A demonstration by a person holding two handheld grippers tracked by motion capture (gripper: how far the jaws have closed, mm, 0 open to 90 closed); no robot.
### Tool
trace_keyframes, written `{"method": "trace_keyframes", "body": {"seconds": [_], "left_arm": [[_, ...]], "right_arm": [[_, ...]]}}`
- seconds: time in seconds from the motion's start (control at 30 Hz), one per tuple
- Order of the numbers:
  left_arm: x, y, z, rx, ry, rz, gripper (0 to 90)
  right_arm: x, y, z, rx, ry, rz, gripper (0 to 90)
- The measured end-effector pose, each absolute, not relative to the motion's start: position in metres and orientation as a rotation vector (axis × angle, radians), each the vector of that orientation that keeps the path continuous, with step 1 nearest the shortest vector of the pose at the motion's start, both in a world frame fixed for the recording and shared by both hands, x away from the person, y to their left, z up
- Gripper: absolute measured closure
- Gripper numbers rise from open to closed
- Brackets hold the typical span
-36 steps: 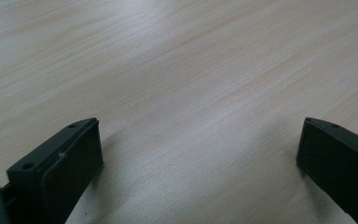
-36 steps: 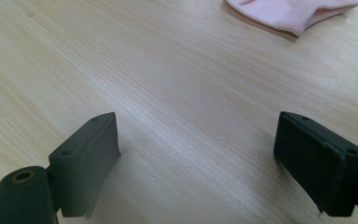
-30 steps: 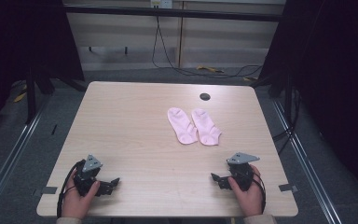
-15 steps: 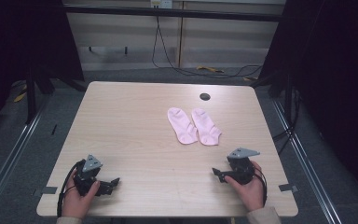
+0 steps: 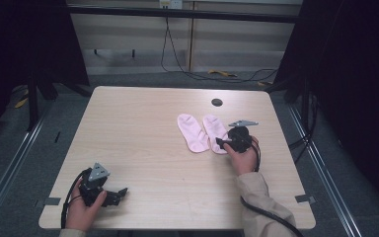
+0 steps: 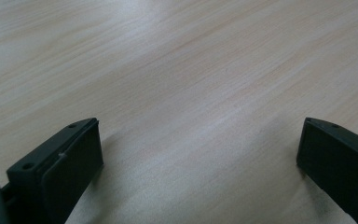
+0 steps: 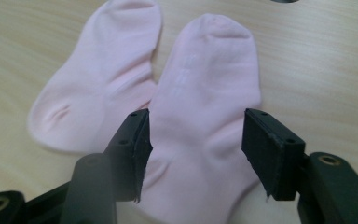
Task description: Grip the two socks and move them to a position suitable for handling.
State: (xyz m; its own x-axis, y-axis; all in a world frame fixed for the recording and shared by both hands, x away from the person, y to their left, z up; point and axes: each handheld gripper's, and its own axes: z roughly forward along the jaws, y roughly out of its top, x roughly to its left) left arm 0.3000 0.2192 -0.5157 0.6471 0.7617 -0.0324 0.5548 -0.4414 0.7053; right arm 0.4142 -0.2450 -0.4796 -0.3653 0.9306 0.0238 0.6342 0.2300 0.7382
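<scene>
Two pale pink socks lie flat side by side right of the table's middle, the left sock (image 5: 192, 133) and the right sock (image 5: 213, 129). My right gripper (image 5: 221, 143) sits at the right sock's near end, held by a hand. In the right gripper view it (image 7: 196, 140) is open, its jaws standing to either side of the right sock (image 7: 209, 93) just above the fabric, with the left sock (image 7: 93, 84) beside it. My left gripper (image 5: 119, 194) rests near the front left corner. In the left gripper view it (image 6: 198, 149) is open wide over bare wood.
The light wooden table (image 5: 128, 128) has a small dark round hole (image 5: 216, 102) near its far edge, behind the socks. Cables trail from both grippers off the front edge. Dark floor and metal rails surround the table.
My right gripper has moved from the front right edge forward and left to the right sock. The left gripper and both socks have stayed where they were.
</scene>
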Motion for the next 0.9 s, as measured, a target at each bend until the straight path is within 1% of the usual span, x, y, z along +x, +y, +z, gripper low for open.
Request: {"method": "trace_keyframes", "body": {"seconds": [0.17, 0.3, 0.4, 0.43, 0.47, 0.5, 0.53, 0.57, 0.7, 0.9], "left_arm": [[0.3, 0.219, -0.516, 2.164, 1.017, 0.376, 0.0], [0.3, 0.219, -0.516, 2.161, 1.013, 0.377, 0.0], [0.299, 0.219, -0.516, 2.163, 1.01, 0.379, 0.0], [0.299, 0.219, -0.516, 2.162, 1.011, 0.378, 0.0], [0.299, 0.219, -0.516, 2.166, 1.009, 0.374, 0.0], [0.299, 0.219, -0.516, 2.168, 1.003, 0.37, 0.0], [0.299, 0.219, -0.516, 2.162, 1.006, 0.37, 0.0], [0.298, 0.218, -0.516, 2.157, 1.007, 0.368, 0.0], [0.298, 0.219, -0.516, 2.162, 1.005, 0.366, 0.0], [0.298, 0.218, -0.516, 2.162, 1.006, 0.373, 0.0]], "right_arm": [[0.444, -0.24, -0.487, 1.51, 2.048, 0.903, 47.1], [0.455, -0.232, -0.492, 1.525, 2.028, 0.949, 47.4], [0.457, -0.223, -0.499, 1.518, 2.078, 0.849, 52.1], [0.456, -0.222, -0.499, 1.504, 2.085, 0.835, 57.8], [0.456, -0.222, -0.498, 1.509, 2.093, 0.835, 71.6], [0.455, -0.223, -0.496, 1.51, 2.111, 0.83, 79.1], [0.455, -0.225, -0.495, 1.509, 2.116, 0.817, 84.5], [0.454, -0.228, -0.494, 1.51, 2.114, 0.817, 86.2], [0.446, -0.243, -0.486, 1.5, 2.085, 0.934, 87.5], [0.428, -0.252, -0.456, 1.366, 2.116, 1.061, 87.4]]}}
